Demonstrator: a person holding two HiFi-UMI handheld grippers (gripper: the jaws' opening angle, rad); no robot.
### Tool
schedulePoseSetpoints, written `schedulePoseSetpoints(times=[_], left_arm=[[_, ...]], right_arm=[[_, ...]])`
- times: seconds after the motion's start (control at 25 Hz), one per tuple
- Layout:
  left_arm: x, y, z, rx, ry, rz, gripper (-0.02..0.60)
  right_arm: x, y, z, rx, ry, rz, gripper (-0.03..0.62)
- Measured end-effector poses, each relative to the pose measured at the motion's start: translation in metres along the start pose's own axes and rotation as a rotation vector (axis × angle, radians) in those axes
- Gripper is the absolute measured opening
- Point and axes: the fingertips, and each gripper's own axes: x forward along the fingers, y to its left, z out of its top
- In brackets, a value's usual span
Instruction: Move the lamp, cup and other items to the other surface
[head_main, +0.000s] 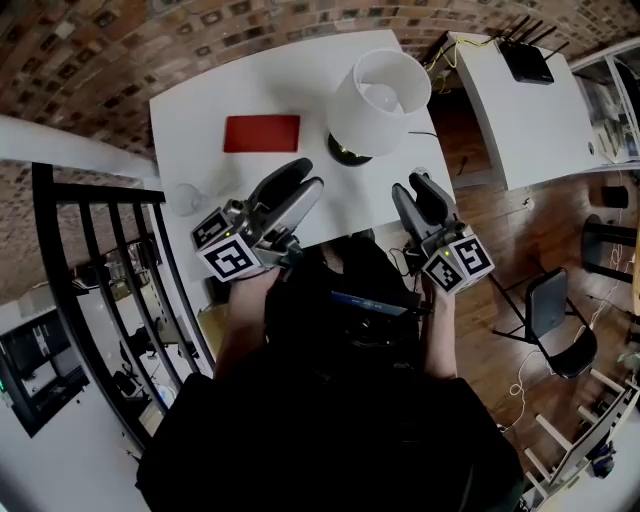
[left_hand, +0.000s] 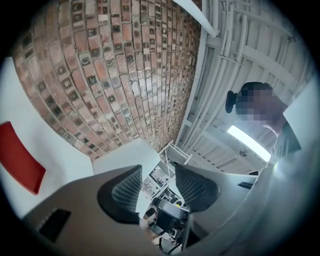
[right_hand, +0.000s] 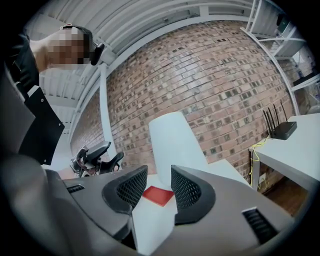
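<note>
Three things for the task sat on the white table (head_main: 200, 110), none yet shifted: the lamp (head_main: 378, 100) close to the right edge, a flat red item (head_main: 261, 133) out in the middle toward the far edge, and a clear glass (head_main: 188, 197), probably the cup, by the left edge near the near-left corner. The other surface, a second white table (head_main: 520, 110) carrying a black router (head_main: 527, 62), stood apart beyond the right edge.

Judging by this layout, the step in hand was the first reach, most likely for the lamp. To do it well, the jaws should go in low, under the shade, and close on the stem or base rather than on the soft shade. The lamp should stay upright during the carry, and any cord should be watched for.

Over the near edge, the left gripper (head_main: 308, 175) had its jaws well apart and pointed upward at the brick wall. Its own view showed only distant clutter in the gap and nothing held or touched. The right gripper (head_main: 413, 187) also stood wide apart and empty. It was aimed roughly level across the table, with the lamp's shade and the red item lined up far beyond its pads (right_hand: 186, 190).
</note>
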Motion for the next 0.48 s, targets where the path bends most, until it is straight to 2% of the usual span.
schedulePoseSetpoints(times=[0.28, 0.48], left_arm=[[0.019, 0.014, 0.007, 0.02, -0.004, 0.052, 0.219], [0.026, 0.035, 0.005, -0.007, -0.013, 0.116, 0.219]], right_arm=[[0.019, -0.032, -0.021, -0.022, 0.066, 0.021, 0.183], [0.037, -0.056, -0.038, -0.065, 0.14, 0.06, 0.198]])
